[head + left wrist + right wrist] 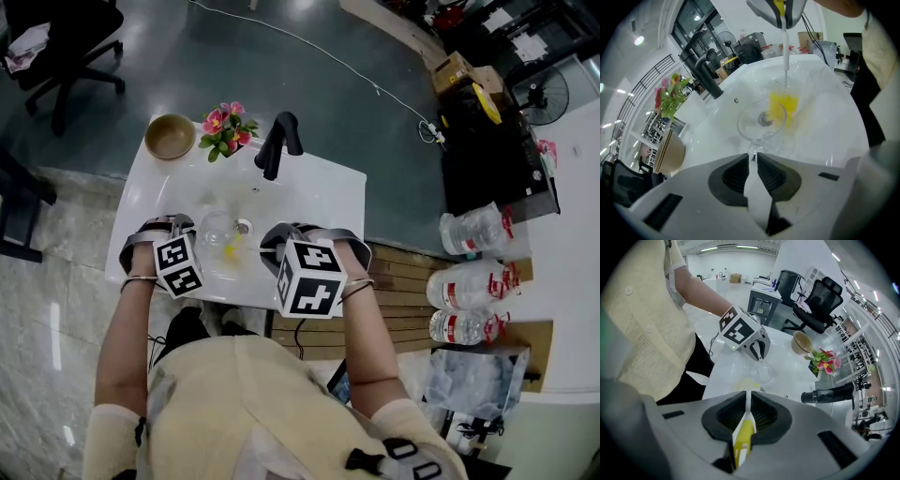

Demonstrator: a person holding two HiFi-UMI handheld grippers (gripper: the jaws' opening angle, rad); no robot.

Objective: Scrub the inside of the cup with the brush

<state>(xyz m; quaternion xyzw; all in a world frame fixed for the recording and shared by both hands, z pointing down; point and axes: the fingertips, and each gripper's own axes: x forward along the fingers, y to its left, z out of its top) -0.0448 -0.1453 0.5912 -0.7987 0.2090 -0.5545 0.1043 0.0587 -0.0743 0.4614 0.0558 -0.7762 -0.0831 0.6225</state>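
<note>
Your cup (761, 123), a clear stemmed glass, lies tipped over the white sink (309, 192), near the drain. Your left gripper (753, 161) has its jaws pinched almost together on the stem. Your right gripper (747, 408) is clamped on the brush (745, 432) by its yellow-and-white handle. Only the left gripper view shows the yellow brush head at the cup's bowl; whether it is inside is unclear. The head view alone shows the black tap (277, 141), flowers (225, 127) and bowl (170, 136) behind.
</note>
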